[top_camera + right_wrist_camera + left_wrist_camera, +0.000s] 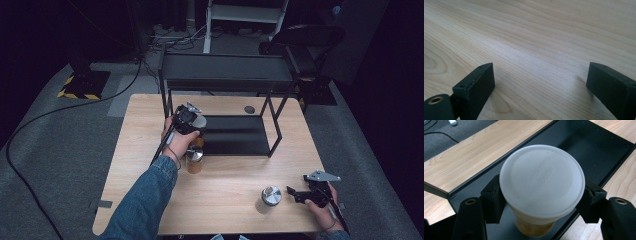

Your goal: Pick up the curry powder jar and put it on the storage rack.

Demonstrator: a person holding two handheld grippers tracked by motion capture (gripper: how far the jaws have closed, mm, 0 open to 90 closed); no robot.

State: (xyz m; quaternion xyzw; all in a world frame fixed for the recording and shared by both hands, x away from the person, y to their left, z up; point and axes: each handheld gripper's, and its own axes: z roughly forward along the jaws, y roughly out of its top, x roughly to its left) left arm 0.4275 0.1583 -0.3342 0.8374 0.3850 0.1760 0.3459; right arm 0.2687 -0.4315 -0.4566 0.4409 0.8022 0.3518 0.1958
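My left gripper [196, 127] [541, 200] is shut on a white-lidded seasoning bottle [200, 121] [542, 178] with yellow contents. Its black pads [492, 197] press on both sides just under the lid. The bottle is upright at the front left corner of the rack's black lower shelf [235, 135] [584, 147]; I cannot tell whether it rests on the shelf or hangs just above it. Near the table's front right edge, my right gripper [295, 194] [539, 80] is open and holds nothing, with bare wood between its jaws.
A jar of amber contents with a metal lid [194, 158] stands on the wooden table [230, 175] just in front of the rack. A silver-lidded jar [270, 196] stands left of the right gripper. The rack's upper shelf [225, 70] overhangs the far half.
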